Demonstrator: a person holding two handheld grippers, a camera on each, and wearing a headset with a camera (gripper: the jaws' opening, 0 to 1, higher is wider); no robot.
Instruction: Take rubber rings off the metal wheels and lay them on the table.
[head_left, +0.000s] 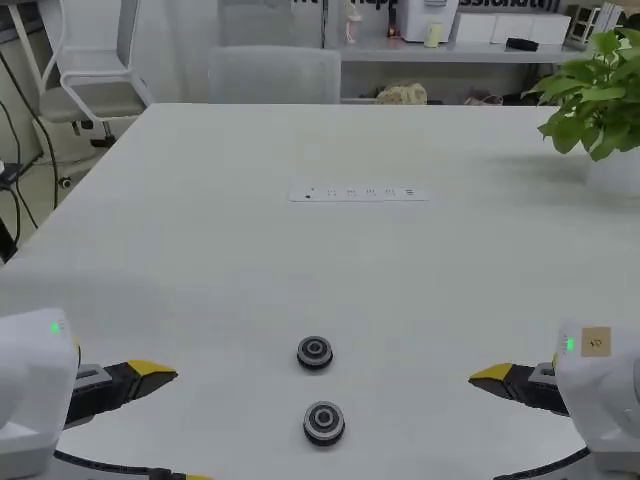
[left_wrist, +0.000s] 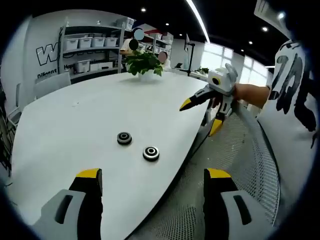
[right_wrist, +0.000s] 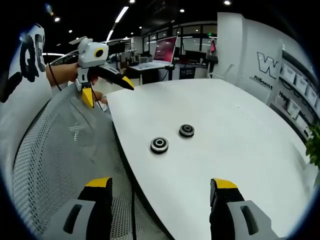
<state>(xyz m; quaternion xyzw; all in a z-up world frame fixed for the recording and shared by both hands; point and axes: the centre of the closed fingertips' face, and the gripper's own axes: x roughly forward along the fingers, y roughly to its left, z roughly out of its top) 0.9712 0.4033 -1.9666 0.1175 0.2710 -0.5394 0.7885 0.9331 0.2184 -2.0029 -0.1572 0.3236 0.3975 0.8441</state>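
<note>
Two small metal wheels with black rubber rings lie flat on the white table near its front edge. One wheel is a little farther in and the other sits closer to me. My left gripper hovers open at the lower left, its yellow tips aimed at the wheels. Open too, my right gripper is at the lower right. The left gripper view has both wheels ahead of its spread jaws. From the right gripper view they lie beyond its jaws. Nothing is held.
A potted plant stands at the table's far right. A flush socket panel sits mid-table. Chairs and shelves are behind the far edge. A mesh chair seat lies below the near edge.
</note>
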